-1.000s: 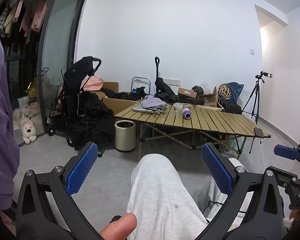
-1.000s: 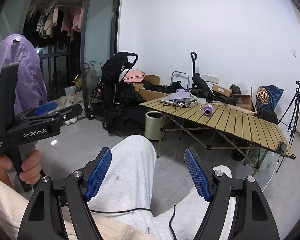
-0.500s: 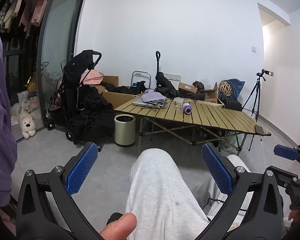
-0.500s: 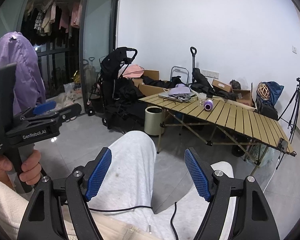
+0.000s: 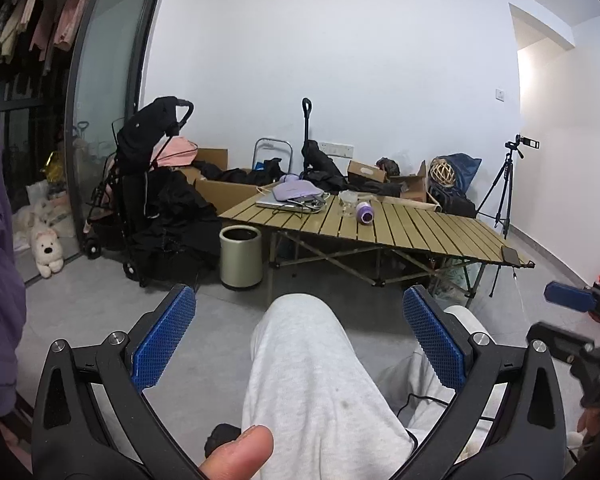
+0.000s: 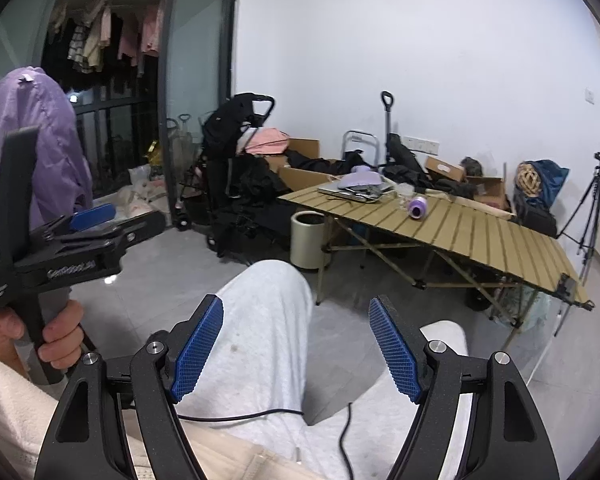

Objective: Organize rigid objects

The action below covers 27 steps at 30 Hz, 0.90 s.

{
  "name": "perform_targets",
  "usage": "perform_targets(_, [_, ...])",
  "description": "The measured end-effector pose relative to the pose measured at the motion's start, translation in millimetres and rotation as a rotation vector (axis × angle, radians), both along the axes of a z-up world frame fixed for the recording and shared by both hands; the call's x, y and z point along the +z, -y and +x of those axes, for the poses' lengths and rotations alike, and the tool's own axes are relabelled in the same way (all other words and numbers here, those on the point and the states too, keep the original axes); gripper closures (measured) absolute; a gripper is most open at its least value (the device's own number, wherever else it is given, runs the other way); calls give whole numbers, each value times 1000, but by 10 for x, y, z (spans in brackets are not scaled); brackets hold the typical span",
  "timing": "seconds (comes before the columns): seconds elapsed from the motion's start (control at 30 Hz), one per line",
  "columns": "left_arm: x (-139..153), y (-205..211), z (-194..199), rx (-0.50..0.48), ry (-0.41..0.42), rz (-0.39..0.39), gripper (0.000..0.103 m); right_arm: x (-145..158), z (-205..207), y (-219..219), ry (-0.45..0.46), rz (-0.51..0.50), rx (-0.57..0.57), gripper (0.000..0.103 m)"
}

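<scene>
**Both grippers wide open over the lap, worktop across the room**

Little has moved since the earlier frames: the room sits a touch lower in both views than a second ago, and both grippers still hang above the seated person's grey-trousered knees. On the left gripper [image 5: 299,340] the jaws stand spread wide with nothing between the blue pads; the right gripper [image 6: 296,350] shows the same wide, empty spread. The left hand [image 6: 56,332] grips its handle low at the left of the right wrist view.

The task's things lie on the slatted folding worktop [image 5: 420,236], well apart from both grippers. A purple bottle [image 5: 365,213] lies on its side near the middle of the far half, just beside a small clear glass [image 5: 347,200]; what the glass holds cannot be told. Left of these a laptop [image 5: 280,203] rests near the far corner with a lilac cloth item [image 5: 294,190] and cables on top. A dark phone [image 5: 511,255] sits at the near right edge of the worktop.

A round bin [image 5: 241,257] stands on the floor beside the worktop's left leg, its inside dark. Open cardboard boxes [image 5: 224,190] behind hold black clothing.

Bare grey floor lies between the knees and the worktop. A stroller [image 5: 140,184] crowds the left side, a tripod [image 5: 504,192] the right.
</scene>
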<state>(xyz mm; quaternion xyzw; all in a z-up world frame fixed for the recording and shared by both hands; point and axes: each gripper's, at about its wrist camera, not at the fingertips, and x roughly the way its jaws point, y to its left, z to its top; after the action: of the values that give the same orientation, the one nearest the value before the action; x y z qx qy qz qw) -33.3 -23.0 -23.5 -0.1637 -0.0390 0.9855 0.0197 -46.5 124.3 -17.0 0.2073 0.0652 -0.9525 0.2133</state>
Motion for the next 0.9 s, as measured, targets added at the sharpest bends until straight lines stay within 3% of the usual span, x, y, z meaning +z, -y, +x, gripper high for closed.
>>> perform_targets(0.13, [17, -9, 52, -1, 3, 16, 0, 16, 2, -59, 1, -31, 4, 23])
perform_targets(0.33, [81, -139, 145, -3, -47, -53, 0, 69, -2, -126, 0, -51, -8, 23])
perform_targets(0.6, [11, -101, 45, 7, 19, -32, 0, 8, -59, -69, 34, -46, 5, 23])
perform_targets(0.77, [-12, -57, 49, -9, -3, -1, 0, 21, -79, -54, 33, -38, -2, 23])
perform_targets(0.9, [-12, -34, 18, -11, 25, 22, 0, 34, -65, -69, 12, -19, -16, 23])
